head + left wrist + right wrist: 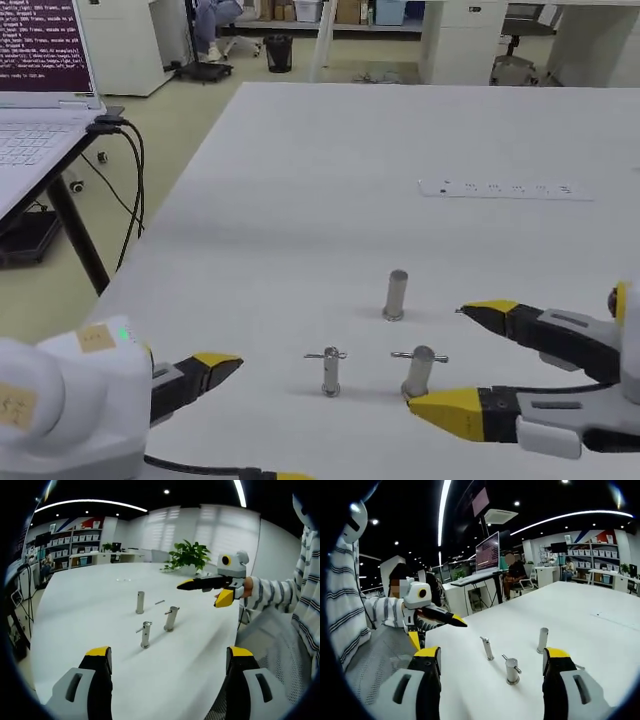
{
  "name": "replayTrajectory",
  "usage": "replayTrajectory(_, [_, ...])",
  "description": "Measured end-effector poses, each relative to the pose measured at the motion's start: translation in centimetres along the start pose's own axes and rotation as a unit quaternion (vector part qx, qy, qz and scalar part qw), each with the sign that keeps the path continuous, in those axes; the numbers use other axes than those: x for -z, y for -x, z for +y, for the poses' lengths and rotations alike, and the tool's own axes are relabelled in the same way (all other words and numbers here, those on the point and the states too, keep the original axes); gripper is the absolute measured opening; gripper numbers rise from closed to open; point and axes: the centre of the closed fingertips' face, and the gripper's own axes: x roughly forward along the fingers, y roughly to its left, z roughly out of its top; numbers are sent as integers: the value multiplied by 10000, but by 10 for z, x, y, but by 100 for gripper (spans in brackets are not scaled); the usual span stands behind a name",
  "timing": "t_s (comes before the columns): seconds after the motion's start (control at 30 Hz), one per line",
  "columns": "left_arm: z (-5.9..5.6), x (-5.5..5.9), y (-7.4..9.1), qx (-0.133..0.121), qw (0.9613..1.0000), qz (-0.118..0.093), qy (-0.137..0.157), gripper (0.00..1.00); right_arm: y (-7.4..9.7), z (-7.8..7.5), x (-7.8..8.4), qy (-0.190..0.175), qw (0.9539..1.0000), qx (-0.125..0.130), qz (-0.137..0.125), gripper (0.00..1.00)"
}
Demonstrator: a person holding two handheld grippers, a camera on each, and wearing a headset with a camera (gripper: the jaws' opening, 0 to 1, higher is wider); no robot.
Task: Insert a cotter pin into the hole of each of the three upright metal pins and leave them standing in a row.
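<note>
The head view looks forward and down over the table (pixel 320 180), with the three pins (pixel 396 295) close, lower right of centre. The left gripper view looks low across the table at the pins, mid-frame. The right gripper view faces them from the opposite side, nearer, at lower centre.

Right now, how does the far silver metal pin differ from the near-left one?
The far silver metal pin has a bare top; the near-left silver metal pin has a thin cotter pin through it. The far pin stands alone; the near-left pin has a neighbour alongside. Both stand upright on the white table.
</note>
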Motion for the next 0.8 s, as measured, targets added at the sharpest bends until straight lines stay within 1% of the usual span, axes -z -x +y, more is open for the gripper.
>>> replayTrajectory(0.17, [1, -5, -1, -9, 10000, -26, -69, 94, 15, 0, 0, 64, 9998, 177, 102, 83])
replayTrajectory(0.27, [2, -9, -2, -12, 9999, -107, -27, 95, 24, -2, -1, 8, 9995, 297, 97, 84])
replayTrajectory(0.4, [3, -11, -3, 28, 9999, -80, -76, 95, 35, -5, -2, -52, 9990, 442, 59, 83])
replayTrajectory(0.5, [5, -13, -3, 75, 9999, -90, -26, 94, 41, -8, -3, -106, 9985, 543, 34, 83])
replayTrajectory(0.57, [8, -14, -3, 64, 9999, -95, -7, 94, 44, -9, -2, -174, 9980, 615, 7, 84])
replayTrajectory(0.67, [9, -15, -3, 70, 9999, -76, -15, 94, 49, -13, 2, -309, 9967, 743, 35, 84])
replayTrajectory(0.77, [10, -17, -3, 85, 9999, -74, -30, 94, 53, -17, 12, -676, 9937, 877, 151, 84])
replayTrajectory(0.8, [10, -17, -4, 86, 9999, -77, -32, 94, 54, -18, 14, -700, 9935, 885, 168, 85])
